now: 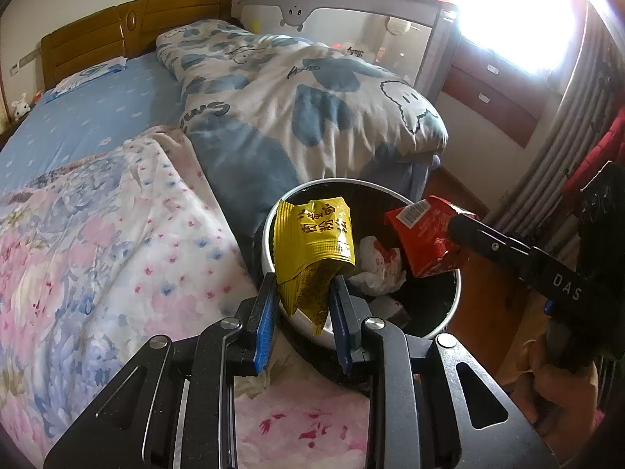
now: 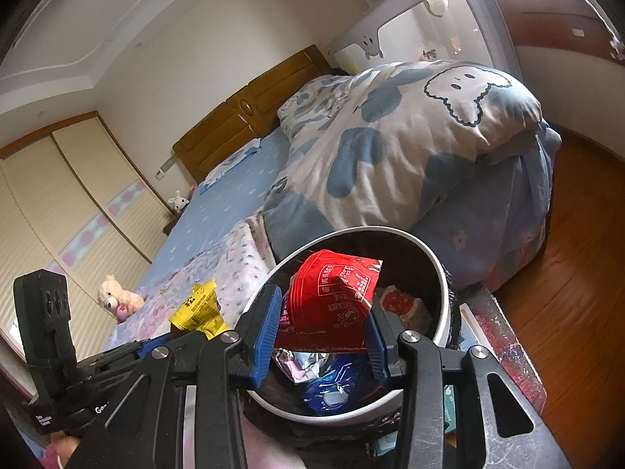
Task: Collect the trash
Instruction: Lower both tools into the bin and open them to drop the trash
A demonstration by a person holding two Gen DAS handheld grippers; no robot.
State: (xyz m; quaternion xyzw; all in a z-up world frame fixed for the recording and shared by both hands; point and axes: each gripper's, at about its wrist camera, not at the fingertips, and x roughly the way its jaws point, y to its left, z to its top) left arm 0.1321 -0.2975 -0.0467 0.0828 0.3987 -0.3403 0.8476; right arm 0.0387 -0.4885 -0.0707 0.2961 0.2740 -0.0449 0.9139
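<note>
A round bin with a white rim and black inside stands beside the bed; it also shows in the right wrist view. My left gripper is shut on a yellow wrapper and holds it over the bin's near rim. My right gripper is shut on a red wrapper and holds it over the bin's mouth. The red wrapper and the yellow wrapper each show in the other view. Crumpled white paper, a blue wrapper and foil lie in the bin.
The bed has a floral blanket and a blue-and-white duvet. A crib and a dresser stand behind. A plush toy lies on the bed. A wooden floor lies to the right.
</note>
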